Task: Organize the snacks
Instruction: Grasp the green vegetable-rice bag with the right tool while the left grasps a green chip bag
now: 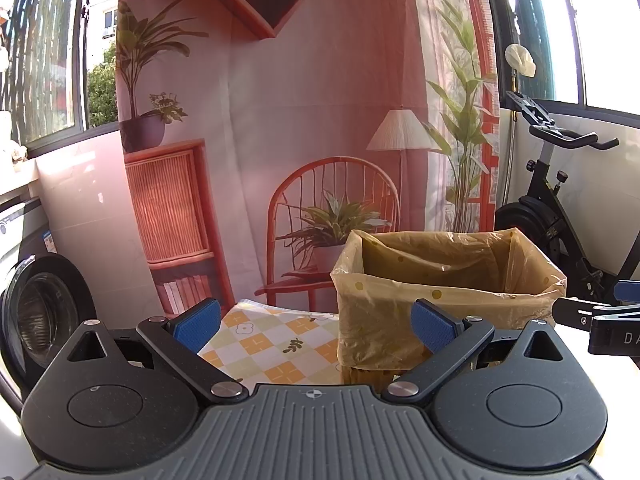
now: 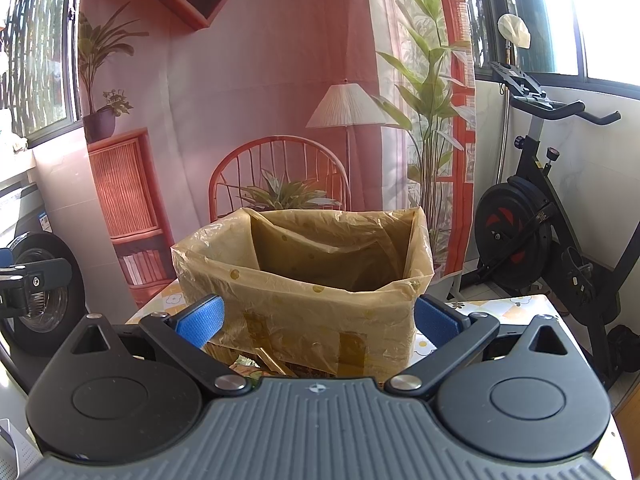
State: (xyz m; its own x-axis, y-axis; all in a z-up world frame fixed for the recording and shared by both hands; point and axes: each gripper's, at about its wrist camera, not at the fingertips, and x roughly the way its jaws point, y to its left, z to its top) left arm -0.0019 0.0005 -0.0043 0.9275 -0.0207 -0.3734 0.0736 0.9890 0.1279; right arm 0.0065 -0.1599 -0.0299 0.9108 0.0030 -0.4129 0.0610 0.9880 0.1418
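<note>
Left gripper (image 1: 316,326): blue pads spread wide, nothing between them, held over the checked tablecloth (image 1: 276,344), with the bag-lined box (image 1: 448,292) just ahead to its right. Right gripper (image 2: 318,318): pads likewise spread and empty, the same box (image 2: 304,300) straight ahead and close. Snack wrappers (image 2: 248,366) lie just under this gripper at the box's foot, mostly hidden.

Can't see the bottom of the lined box (image 2: 304,280) from either wrist; the near wall blocks it. My right gripper body hides most of the snack packets (image 2: 256,366) at the box's foot, can't tell what they are. The other gripper (image 1: 600,316) is cut off at the left-wrist frame edge.
</note>
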